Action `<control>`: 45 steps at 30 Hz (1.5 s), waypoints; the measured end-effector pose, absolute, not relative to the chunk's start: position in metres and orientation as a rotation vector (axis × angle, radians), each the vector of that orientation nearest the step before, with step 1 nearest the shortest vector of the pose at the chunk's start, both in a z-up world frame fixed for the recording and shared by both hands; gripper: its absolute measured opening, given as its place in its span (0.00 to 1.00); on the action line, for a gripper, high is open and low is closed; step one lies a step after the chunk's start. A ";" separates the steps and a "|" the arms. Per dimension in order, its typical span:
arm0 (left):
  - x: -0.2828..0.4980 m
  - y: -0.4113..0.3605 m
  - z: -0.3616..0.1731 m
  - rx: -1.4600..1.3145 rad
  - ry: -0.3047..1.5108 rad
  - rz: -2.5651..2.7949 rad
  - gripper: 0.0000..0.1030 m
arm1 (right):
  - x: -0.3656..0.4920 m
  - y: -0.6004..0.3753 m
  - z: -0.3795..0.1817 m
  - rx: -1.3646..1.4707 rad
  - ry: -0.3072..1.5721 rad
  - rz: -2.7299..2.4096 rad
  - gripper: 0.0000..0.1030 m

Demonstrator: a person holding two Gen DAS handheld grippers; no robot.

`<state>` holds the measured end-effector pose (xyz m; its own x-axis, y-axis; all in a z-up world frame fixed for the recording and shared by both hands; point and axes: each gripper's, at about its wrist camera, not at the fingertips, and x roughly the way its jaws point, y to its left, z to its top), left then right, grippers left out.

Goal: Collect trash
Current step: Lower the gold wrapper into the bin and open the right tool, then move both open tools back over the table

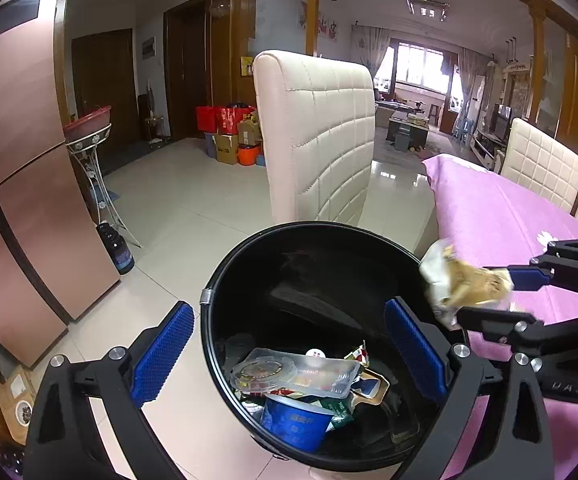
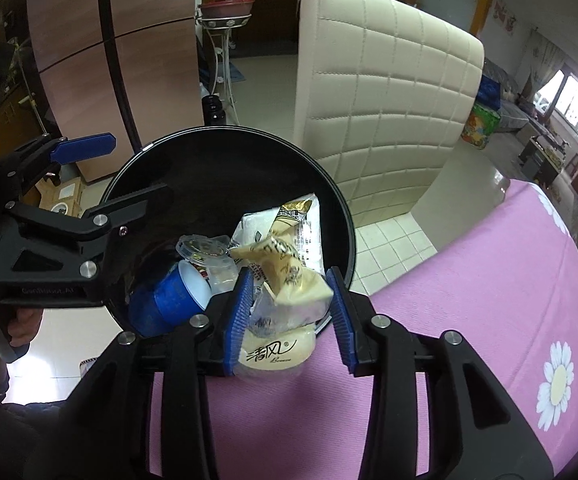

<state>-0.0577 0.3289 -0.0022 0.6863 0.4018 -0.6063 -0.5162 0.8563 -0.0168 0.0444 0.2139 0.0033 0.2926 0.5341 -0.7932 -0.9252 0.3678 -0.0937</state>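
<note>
The crumpled cream tissue packet (image 2: 277, 344), printed "清风" with "Breeze" beneath, sits with other wrappers between the right gripper (image 2: 289, 316) pads at the black bin's (image 2: 345, 216) near rim; the left pad touches the bundle, while the right pad stands just off it, jaws partly apart. Inside the bin lie a blue cup (image 1: 295, 424) with faint white writing, a clear plastic tray (image 1: 297, 372) and foil scraps. The left gripper (image 1: 289, 352) hangs wide open, straddling the bin's rim and gripping nothing. The pink-clothed counter (image 2: 489, 280), with a daisy print, lies beside the bin, a cream chair (image 1: 321, 140) behind
</note>
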 end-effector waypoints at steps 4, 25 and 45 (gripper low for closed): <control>-0.062 0.332 -0.001 -0.181 0.623 0.533 0.91 | 0.039 0.223 0.002 -0.637 0.735 1.072 0.51; -0.048 0.311 0.003 -0.138 0.636 0.499 0.91 | 0.052 0.201 0.001 -0.580 0.725 1.012 0.96; -0.002 0.215 0.008 -0.100 0.636 0.285 0.91 | 0.087 0.066 0.010 -0.456 0.744 0.688 0.96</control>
<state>-0.0021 0.2146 0.0075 0.7672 0.2316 -0.5981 -0.2927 0.9562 -0.0052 0.0871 0.0660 0.0095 0.5376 0.4020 -0.7412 -0.7073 0.6935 -0.1370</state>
